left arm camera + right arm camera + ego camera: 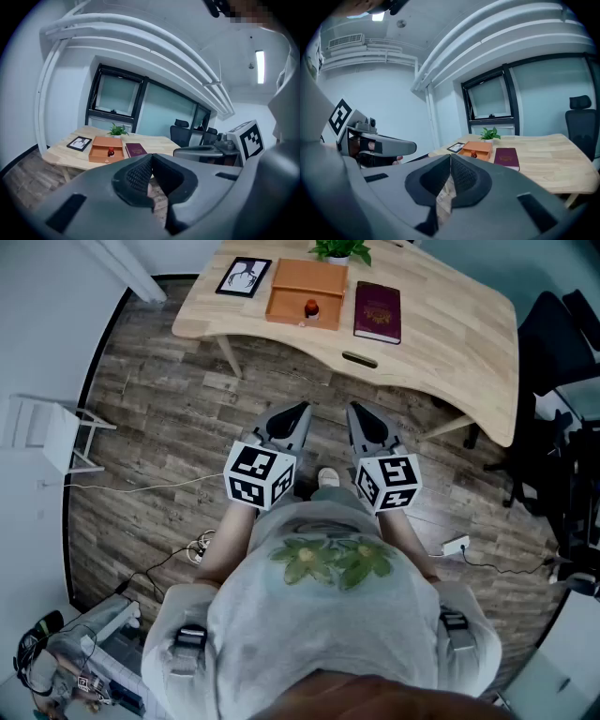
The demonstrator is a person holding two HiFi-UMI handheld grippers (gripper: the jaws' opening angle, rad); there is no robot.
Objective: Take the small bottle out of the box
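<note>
The small bottle with a red cap stands inside the open orange box on the wooden table. Both grippers are held low in front of the person, over the floor and well short of the table. My left gripper has its jaws together with nothing between them, and my right gripper is shut and empty too. In the left gripper view the bottle and box lie far ahead beyond the shut gripper. The right gripper view shows the bottle in the box past its gripper.
A maroon book lies right of the box, a framed picture left of it, and a potted plant behind. Black office chairs stand at the right. Cables and a white rack are on the plank floor.
</note>
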